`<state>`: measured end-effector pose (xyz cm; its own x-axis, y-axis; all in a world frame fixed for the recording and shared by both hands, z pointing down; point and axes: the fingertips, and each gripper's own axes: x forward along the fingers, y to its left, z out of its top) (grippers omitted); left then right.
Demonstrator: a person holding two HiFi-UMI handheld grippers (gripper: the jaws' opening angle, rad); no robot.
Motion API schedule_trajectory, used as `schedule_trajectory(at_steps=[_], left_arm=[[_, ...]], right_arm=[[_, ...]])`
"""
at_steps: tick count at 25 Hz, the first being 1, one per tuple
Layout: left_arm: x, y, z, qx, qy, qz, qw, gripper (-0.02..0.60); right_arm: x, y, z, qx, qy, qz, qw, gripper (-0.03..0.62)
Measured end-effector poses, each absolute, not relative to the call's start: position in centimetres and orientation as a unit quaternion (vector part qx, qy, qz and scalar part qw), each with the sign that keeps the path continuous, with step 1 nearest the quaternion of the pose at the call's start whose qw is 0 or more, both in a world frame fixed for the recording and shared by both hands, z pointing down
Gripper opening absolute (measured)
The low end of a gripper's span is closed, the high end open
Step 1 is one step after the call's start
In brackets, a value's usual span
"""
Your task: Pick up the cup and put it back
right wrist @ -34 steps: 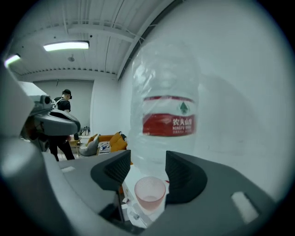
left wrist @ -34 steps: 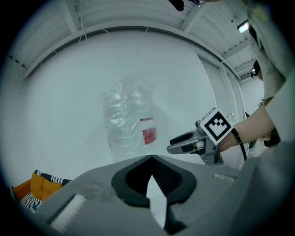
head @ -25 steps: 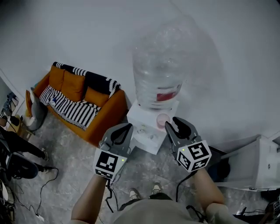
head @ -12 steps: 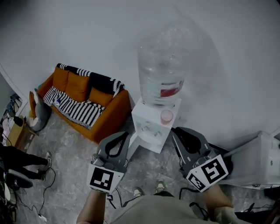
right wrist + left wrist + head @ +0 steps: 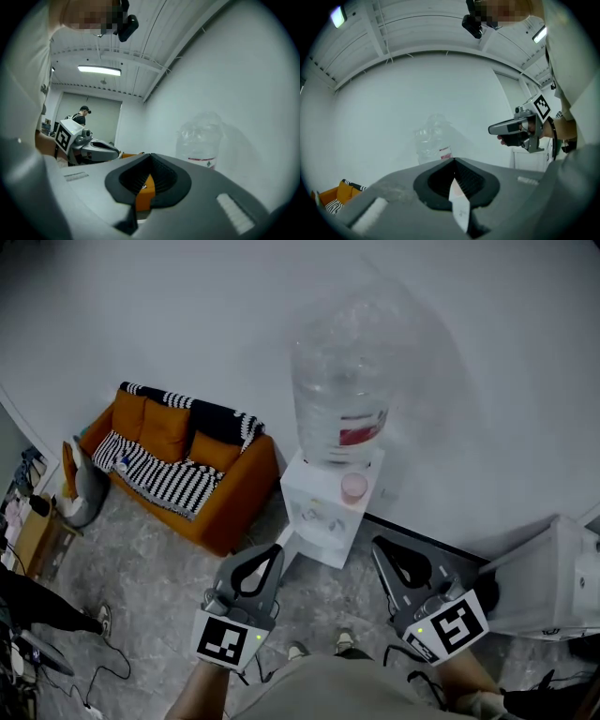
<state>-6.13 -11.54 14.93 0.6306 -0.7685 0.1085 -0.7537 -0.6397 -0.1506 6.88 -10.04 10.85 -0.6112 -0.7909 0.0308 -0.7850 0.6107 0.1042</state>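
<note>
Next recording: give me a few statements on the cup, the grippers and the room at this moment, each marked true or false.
1. The pink cup stands on the white water dispenser, below the big bottle. True.
2. The right gripper holds the cup. False: its jaws have just closed together on nothing, and the cup stands apart on the dispenser.
3. An orange sofa stands to the left of the dispenser in the head view. True.
4. The left gripper has its jaws wide apart. False: they meet at the tips, with nothing between them.
</note>
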Motion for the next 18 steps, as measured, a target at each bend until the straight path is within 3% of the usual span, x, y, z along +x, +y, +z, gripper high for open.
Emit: schedule_trajectory(at_steps=[18], left_arm=[[-5.3,-10.8,13.7,-0.905,0.416,-0.077,0.048,0.002]], right_arm=[[6.8,-10.1,11.5,0.429,-0.900,-0.047,0.060,0.003]])
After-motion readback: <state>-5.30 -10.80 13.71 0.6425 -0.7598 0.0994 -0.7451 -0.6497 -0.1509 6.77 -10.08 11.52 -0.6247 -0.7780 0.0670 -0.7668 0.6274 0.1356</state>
